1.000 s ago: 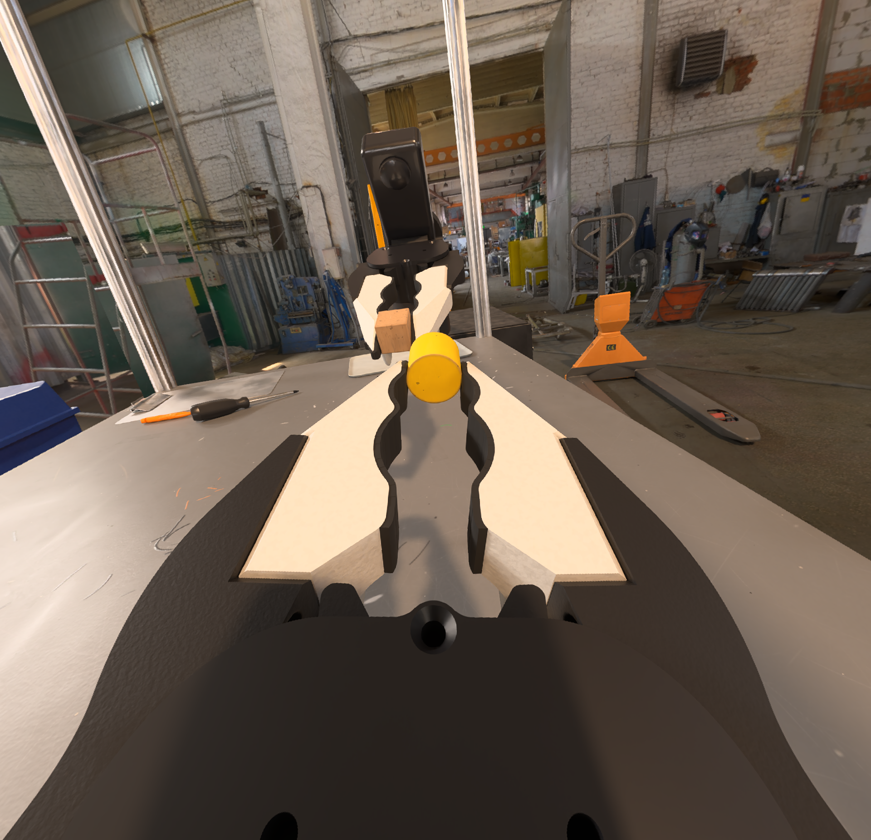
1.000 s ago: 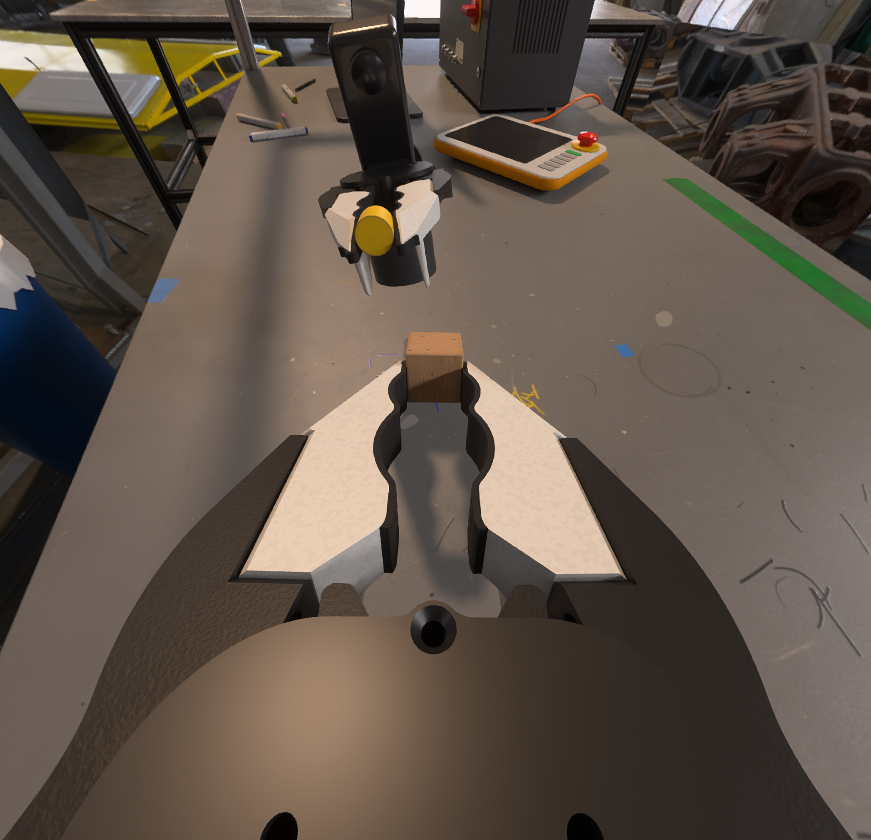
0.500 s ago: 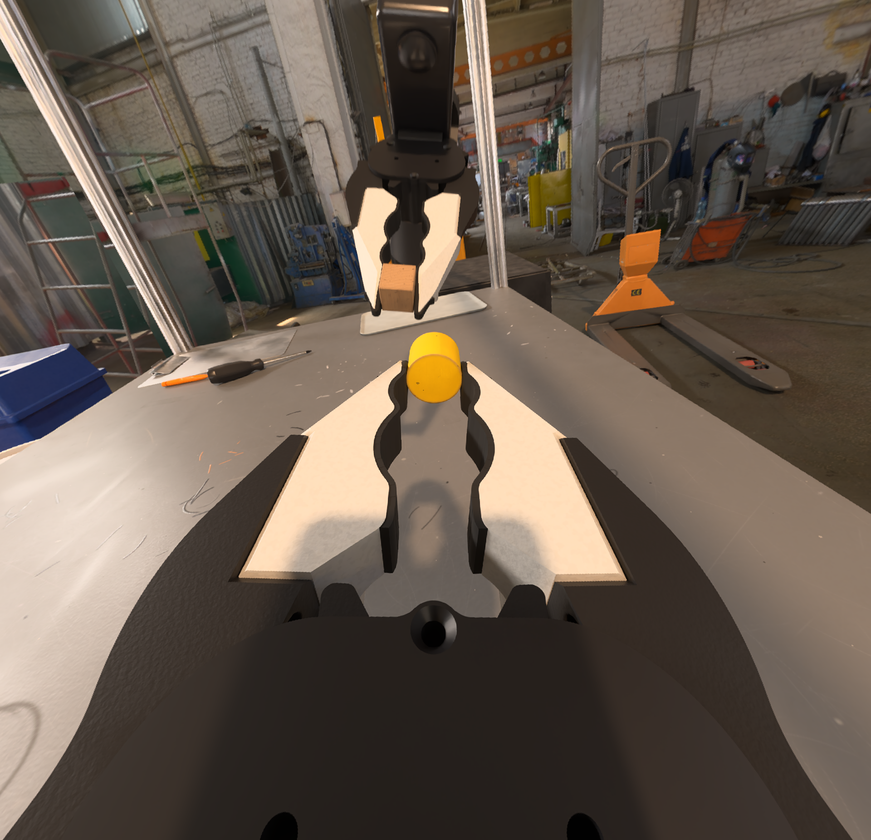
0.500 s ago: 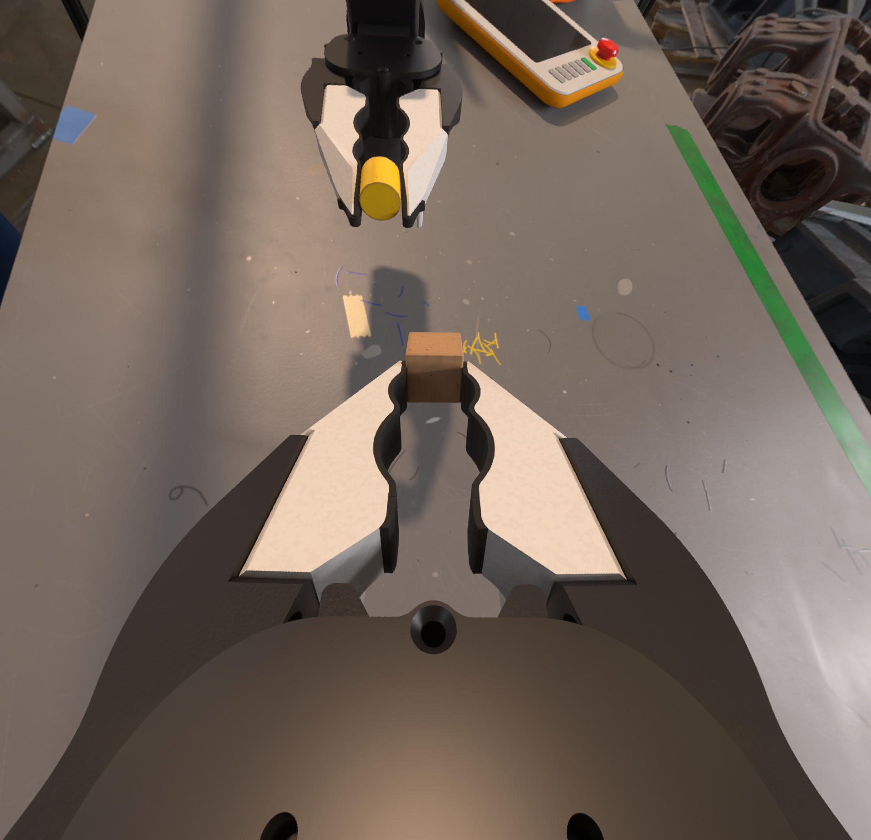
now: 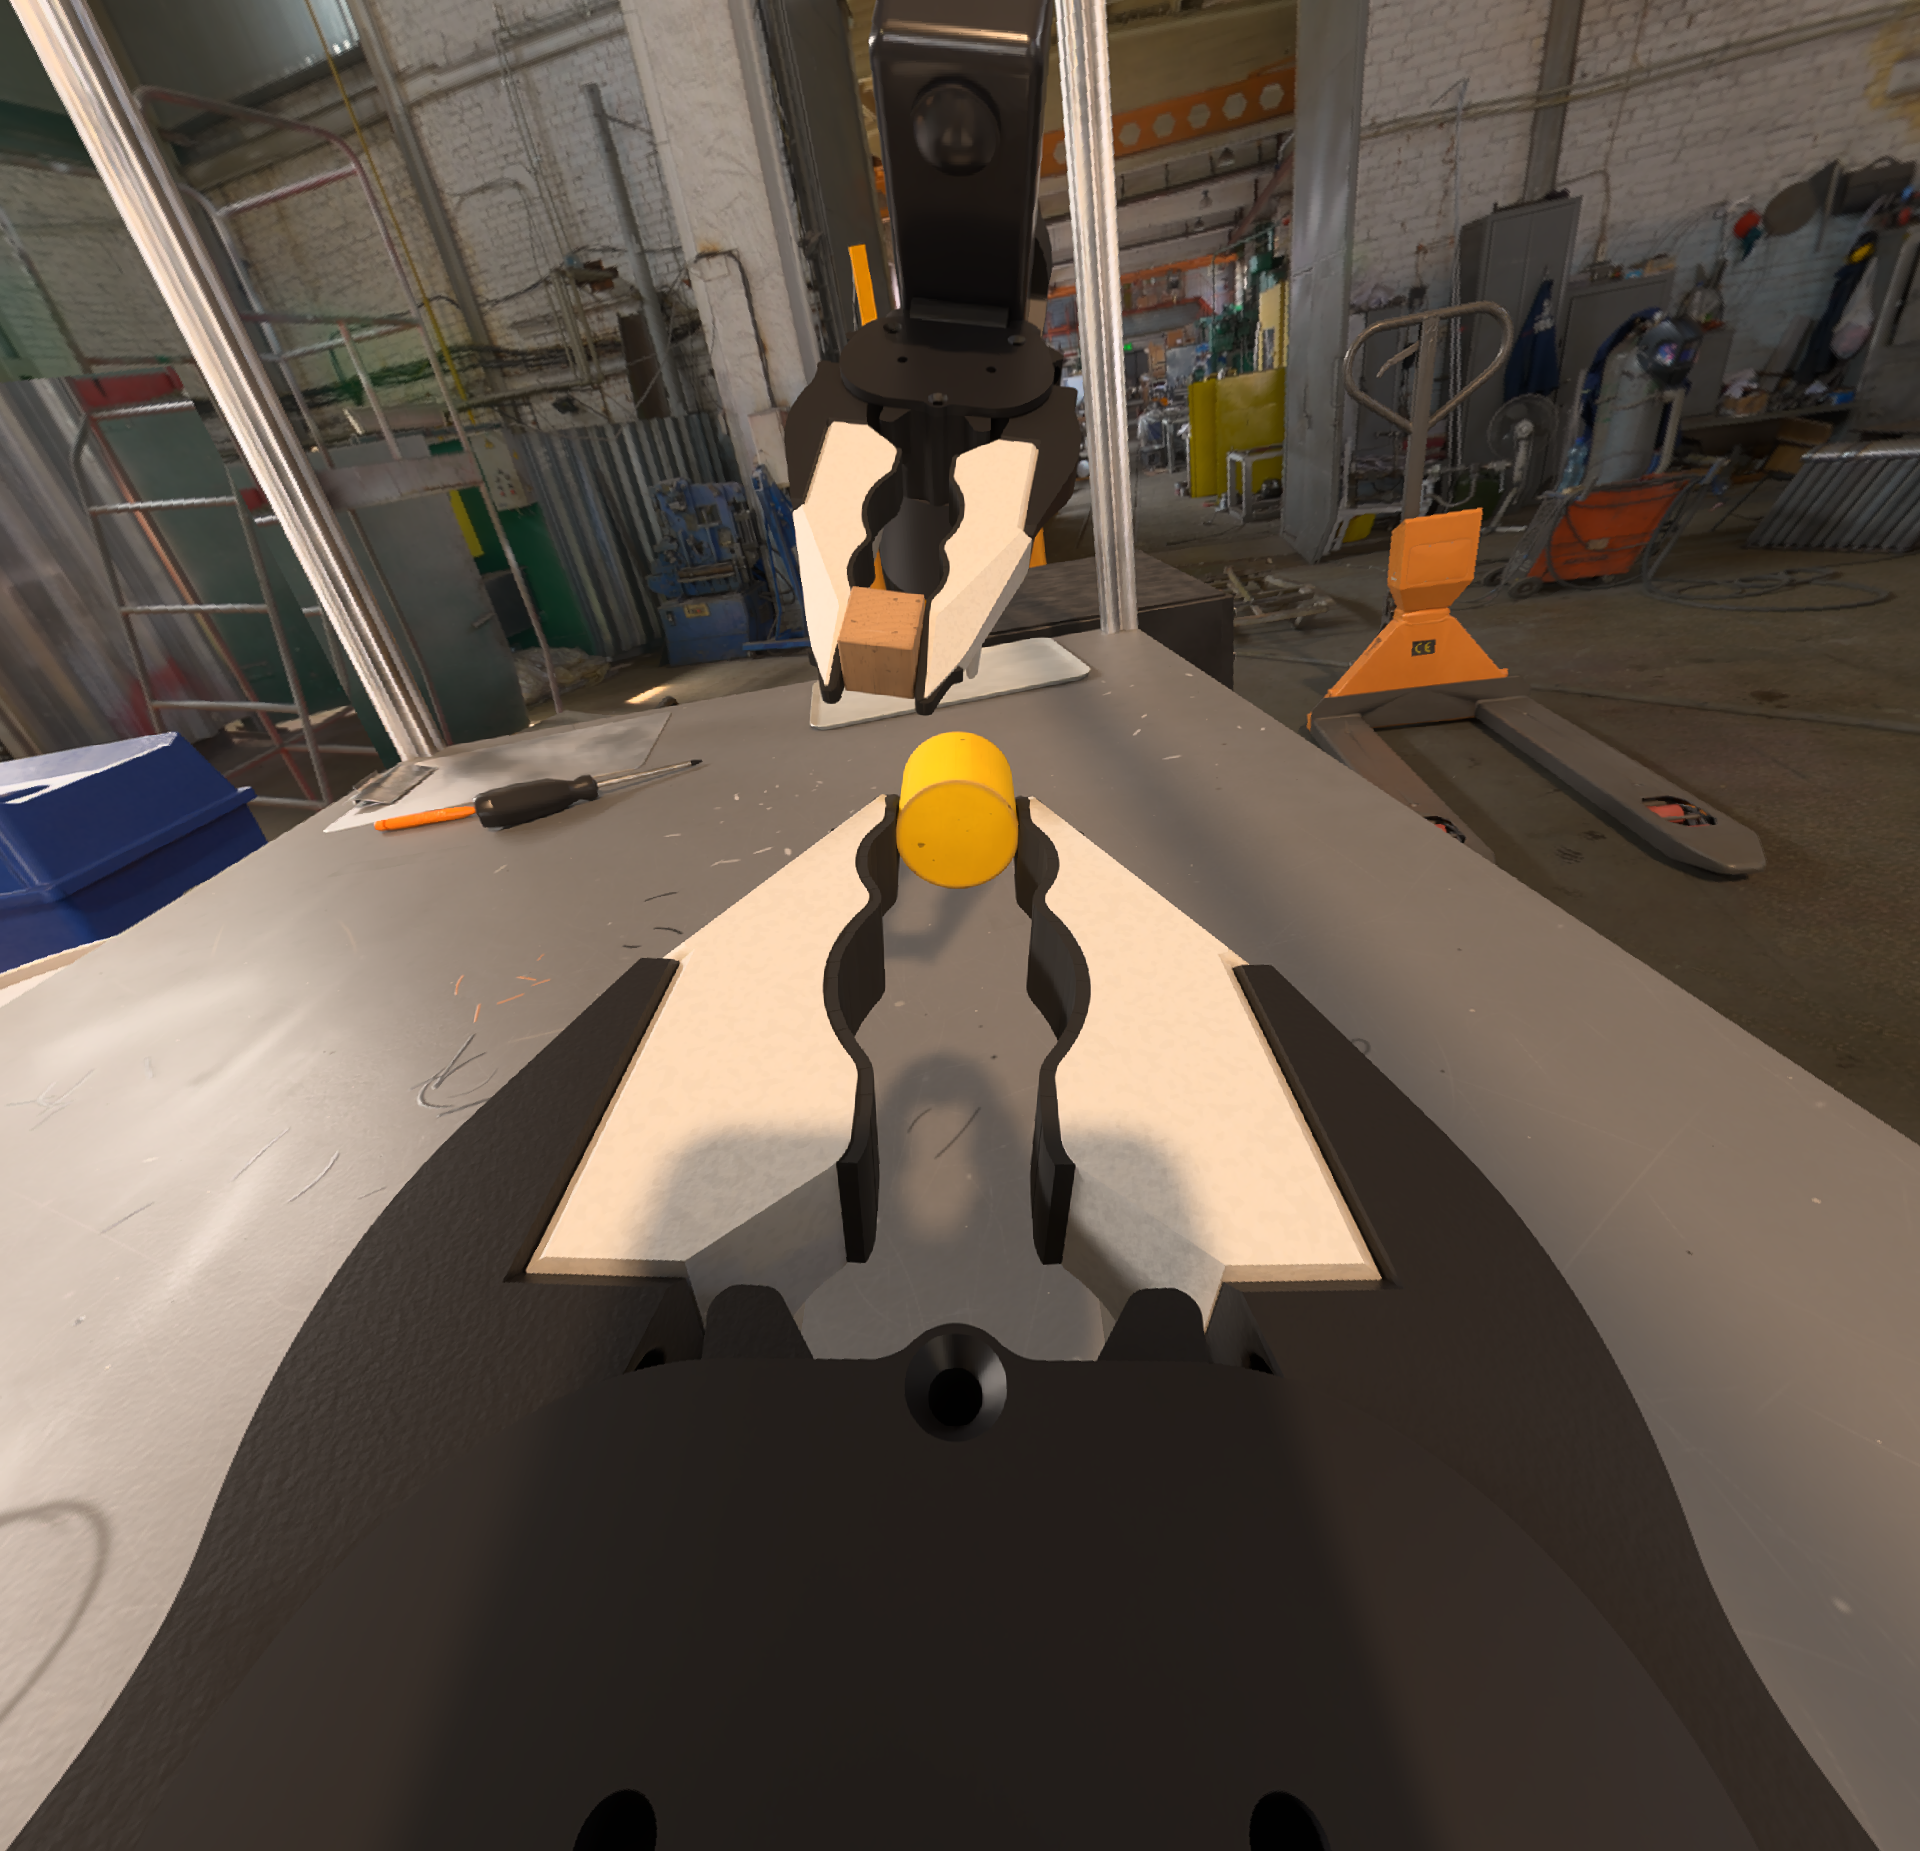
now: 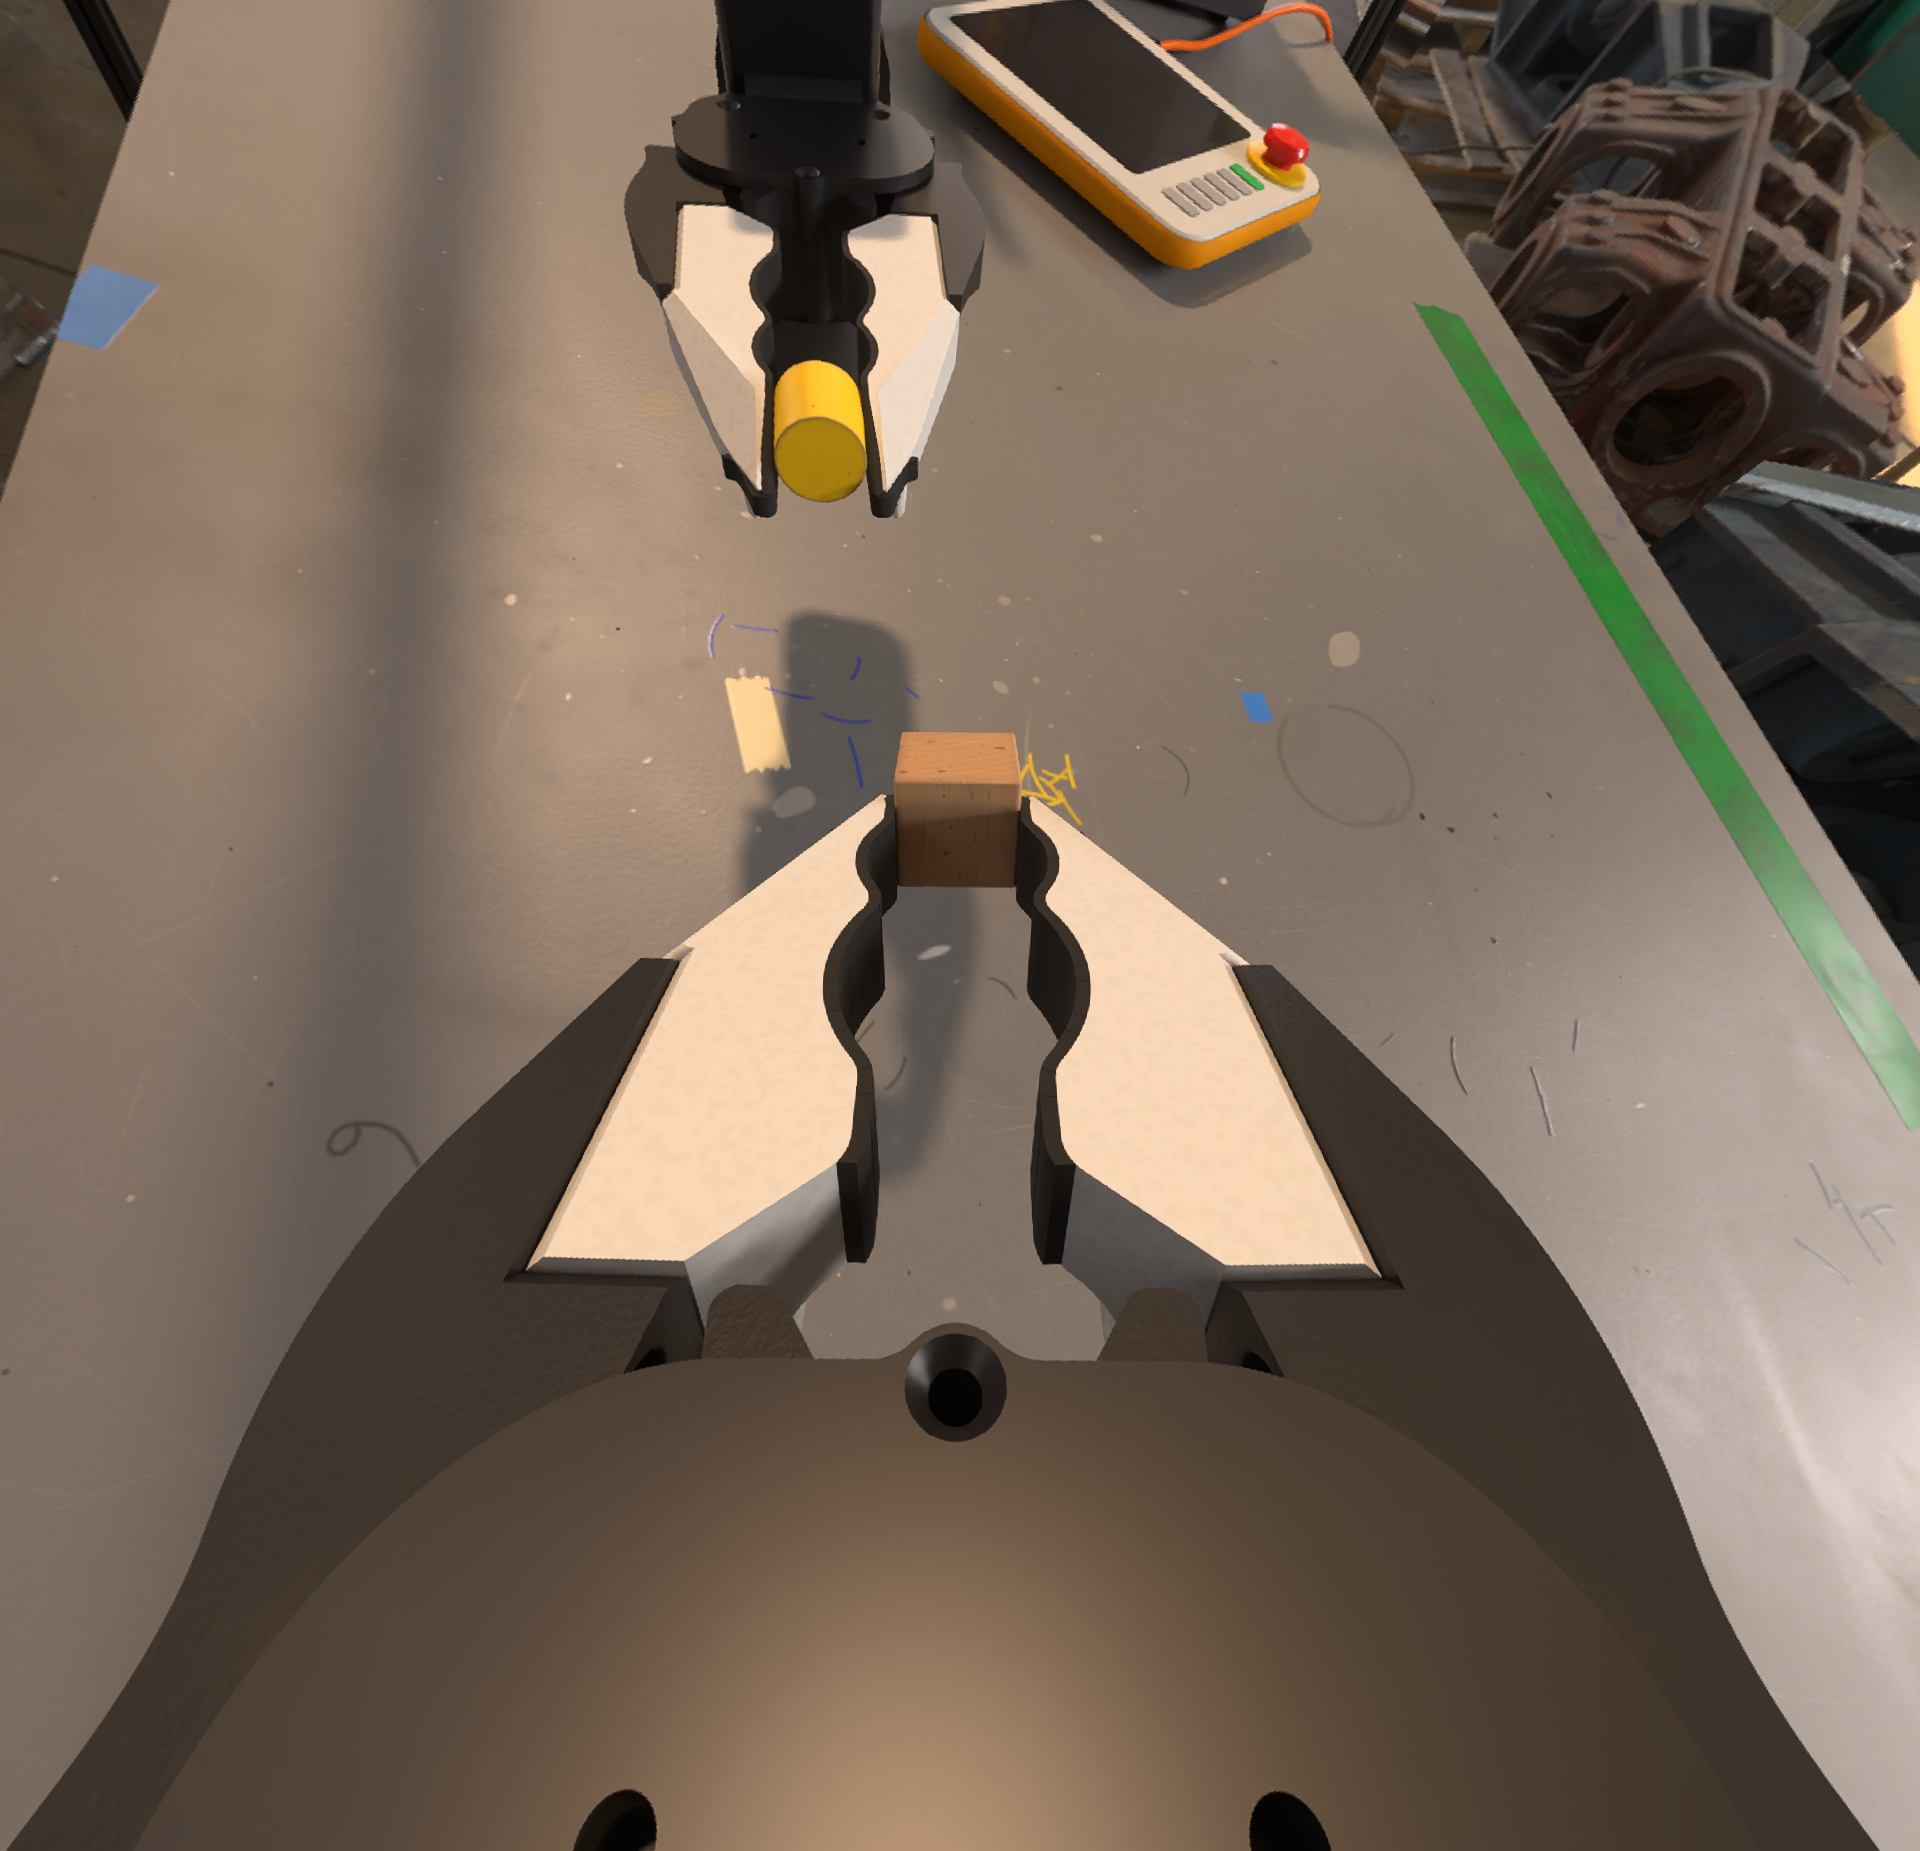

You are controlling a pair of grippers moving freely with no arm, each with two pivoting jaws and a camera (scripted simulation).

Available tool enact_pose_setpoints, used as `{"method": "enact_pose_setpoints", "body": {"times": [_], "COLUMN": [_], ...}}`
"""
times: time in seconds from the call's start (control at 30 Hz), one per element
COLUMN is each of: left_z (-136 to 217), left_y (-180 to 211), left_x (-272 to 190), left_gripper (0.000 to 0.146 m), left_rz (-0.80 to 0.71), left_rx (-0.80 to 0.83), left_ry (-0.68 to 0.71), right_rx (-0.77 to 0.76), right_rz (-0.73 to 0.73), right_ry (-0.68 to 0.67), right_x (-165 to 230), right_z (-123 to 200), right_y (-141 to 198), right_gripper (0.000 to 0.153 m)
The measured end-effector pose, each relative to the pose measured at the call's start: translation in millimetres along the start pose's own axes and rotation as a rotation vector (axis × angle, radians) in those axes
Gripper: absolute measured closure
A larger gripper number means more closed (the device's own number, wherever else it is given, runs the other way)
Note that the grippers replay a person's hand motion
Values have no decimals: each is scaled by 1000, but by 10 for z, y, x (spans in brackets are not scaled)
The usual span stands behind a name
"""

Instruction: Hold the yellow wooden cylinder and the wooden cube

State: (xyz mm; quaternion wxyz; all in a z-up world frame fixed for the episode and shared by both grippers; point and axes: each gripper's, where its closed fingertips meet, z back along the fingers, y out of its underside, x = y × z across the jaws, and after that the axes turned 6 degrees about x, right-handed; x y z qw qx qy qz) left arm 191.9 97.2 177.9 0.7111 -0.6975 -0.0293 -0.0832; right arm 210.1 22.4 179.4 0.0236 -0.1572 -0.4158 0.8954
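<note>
My left gripper is shut on the yellow wooden cylinder at its fingertips and holds it above the grey table. My right gripper is shut on the wooden cube at its fingertips, above the table. The two grippers face each other. In the left wrist view the right gripper hangs tilted down with the cube. In the right wrist view the left gripper shows farther off with the cylinder.
A black-handled screwdriver and a grey sheet lie at the far left of the table. A white plate lies at the far end. A yellow-edged pendant with a red button lies at the upper right. A green stripe runs along the right edge.
Both grippers have risen from the table with their objects held. The right gripper has climbed higher and tilted down, so it now looks down at the table and the left gripper.
</note>
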Motion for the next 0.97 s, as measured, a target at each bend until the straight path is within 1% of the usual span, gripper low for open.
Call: {"method": "enact_pose_setpoints", "body": {"times": [0.1,0.2,0.27,0.4,0.5,0.7,0.8,0.83,0.87,0.9,0.97], "left_z": [9,9,10,-20,-44,-84,-92,-78,-34,32,115], "left_y": [-2,21,39,37,38,23,28,27,7,-32,-98], "left_x": [9,13,7,10,8,14,17,26,38,44,58], "left_gripper": [125,125,125,125,125,125,125,125,125,125,125], "left_rz": [-1,-9,-12,-2,-12,-41,-26,-20,-17,-13,-23], "left_rx": [-5,12,24,19,29,79,84,80,66,37,4], "left_ry": [-4,-12,-9,-10,-18,-59,-56,-57,-59,-53,-60], "right_rx": [-5,50,84,79,79,94,109,129,212,241,-56], "right_rz": [29,98,99,104,71,75,91,109,142,135,-50], "right_ry": [7,26,1,-18,-32,1,10,17,109,177,54], "right_x": [-15,-8,17,-3,-6,-44,-61,-108,-254,-312,-206], "right_z": [-35,-66,-58,40,94,164,181,185,215,247,284], "right_y": [5,44,60,45,57,72,88,121,236,267,-13], "right_gripper": [131,131,131,131,131,131,131,131,131,131,131]}}
